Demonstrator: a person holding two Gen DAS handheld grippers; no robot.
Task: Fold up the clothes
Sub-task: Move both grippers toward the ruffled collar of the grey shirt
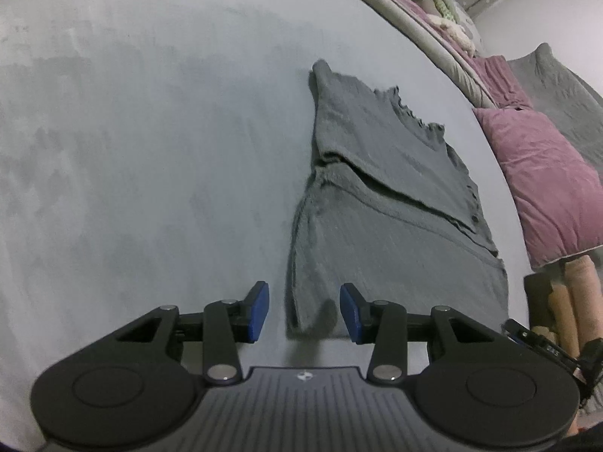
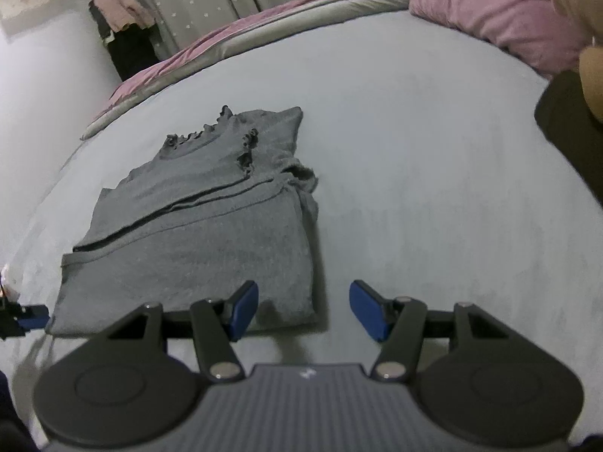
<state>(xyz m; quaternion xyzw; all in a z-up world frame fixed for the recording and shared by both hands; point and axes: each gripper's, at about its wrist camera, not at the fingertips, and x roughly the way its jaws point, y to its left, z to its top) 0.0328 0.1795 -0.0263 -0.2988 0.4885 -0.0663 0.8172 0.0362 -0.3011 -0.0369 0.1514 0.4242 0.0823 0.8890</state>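
Grey folded top (image 2: 203, 226) lies lengthwise, neckline away.

I see my left tool (image 1: 304, 310) and right tool (image 2: 303, 310) both angled downward, jaws parted, gripping nothing.

**Grey top folded flat, jaws parted above its corner**

Right gripper (image 2: 303, 310) hovering with blue pads (image 2: 244, 309) apart, nothing between them. Grey ruffled top (image 2: 203, 226) lying folded on the pale bedsheet (image 2: 433, 188), near corner just under the left pad. Left gripper (image 2: 32, 316) peeking in beside the hem. Pink pillow (image 2: 490, 7) behind.
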